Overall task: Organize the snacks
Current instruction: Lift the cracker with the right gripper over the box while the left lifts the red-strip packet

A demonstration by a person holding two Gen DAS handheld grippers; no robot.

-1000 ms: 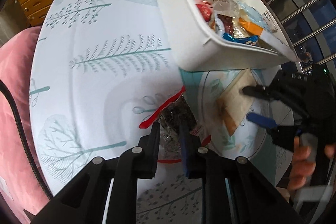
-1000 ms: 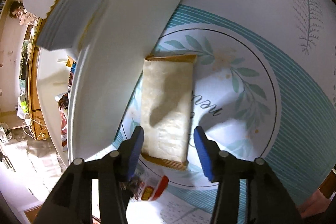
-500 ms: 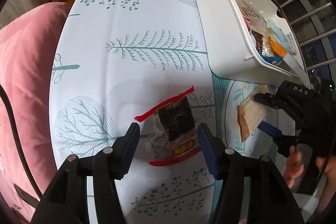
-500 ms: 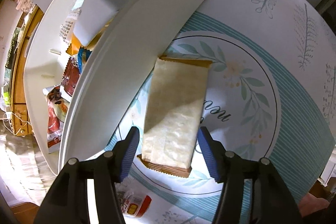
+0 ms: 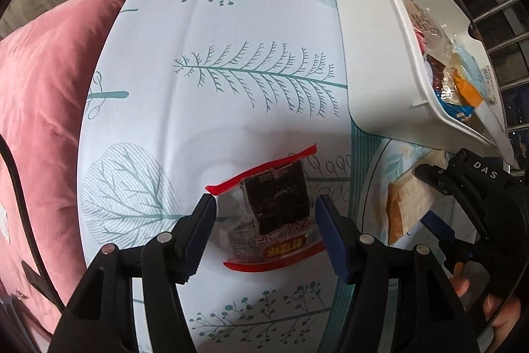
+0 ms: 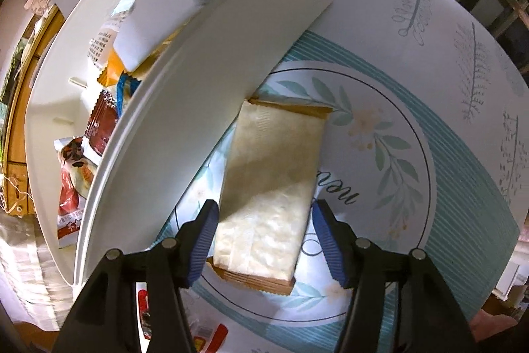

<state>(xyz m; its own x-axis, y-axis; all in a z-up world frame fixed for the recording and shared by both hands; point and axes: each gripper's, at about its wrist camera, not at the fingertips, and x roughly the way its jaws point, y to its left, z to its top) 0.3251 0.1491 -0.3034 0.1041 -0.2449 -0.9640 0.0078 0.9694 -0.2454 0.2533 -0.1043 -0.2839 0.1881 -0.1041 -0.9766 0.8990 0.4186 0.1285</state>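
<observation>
Now, snack by snack —
Left tongs (image 5: 264, 232): jaws opening, the clear red-edged packet (image 5: 274, 214) lying loose between them on the table (image 5: 215, 71), pads not pressing it.
Red-edged packet: crinkly film round a dark square block; likely light and slippery, the film apt to slide or crumple. I'd pinch across the firm dark block rather than the flimsy red seals.
Right tongs (image 6: 264, 237): apart, straddling the near end of the beige packet (image 6: 274, 184) with a gap at each pad — nothing gripped.
Beige packet: flat on the round leaf print of the table, its far end tucked just under the white bin (image 6: 205, 81). Looks thin, stiff-ish, probably brittle inside, so a gentle squeeze across its narrow width near the middle seems best.
White bin: near the table's far edge, already holding several wrapped snacks (image 5: 443, 78); both loose packets lie near it, still outside it.
Risk: too hard a clamp could crush the contents, I judge.
</observation>
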